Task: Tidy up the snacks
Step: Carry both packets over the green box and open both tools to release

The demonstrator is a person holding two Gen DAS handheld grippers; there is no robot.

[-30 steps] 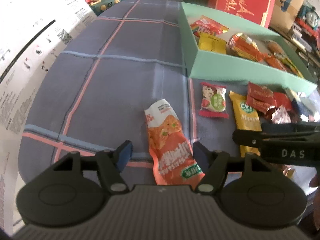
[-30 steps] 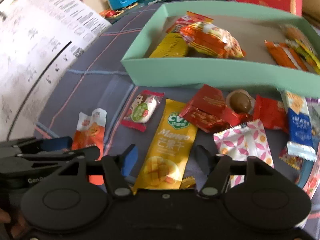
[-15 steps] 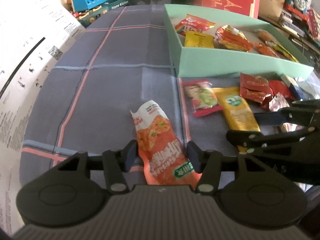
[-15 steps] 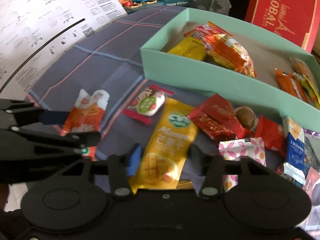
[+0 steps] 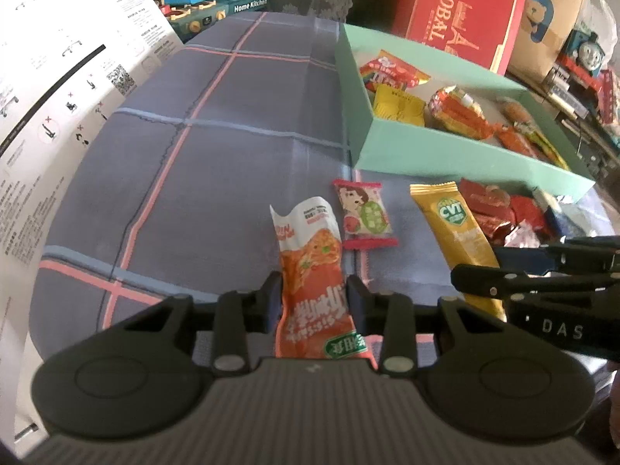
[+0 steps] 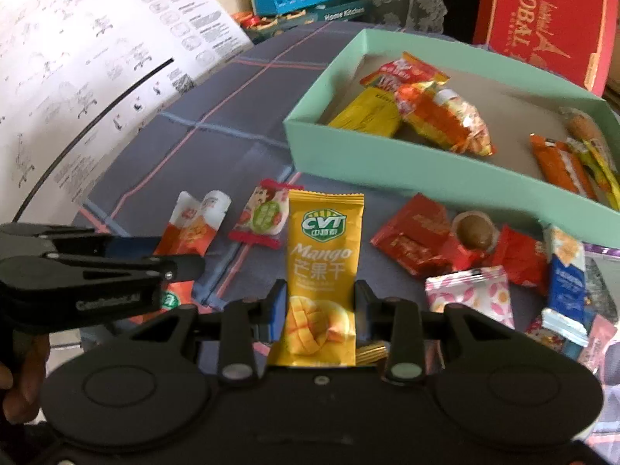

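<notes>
Though pinched — mango packet (image 6: 320, 271) between gripper (image 6: 320, 306) pads

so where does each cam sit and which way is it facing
Left wrist: on the left gripper, angled down the orange packet it clamps; right gripper beside it.
Right wrist: on the right gripper, angled down the mango packet it clamps; left gripper and fingers show.
Shared: both packets, green box, plaid cloth.

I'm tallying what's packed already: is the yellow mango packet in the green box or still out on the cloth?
Out. The yellow mango packet is outside the green box, pinched between the right gripper pads.
</notes>
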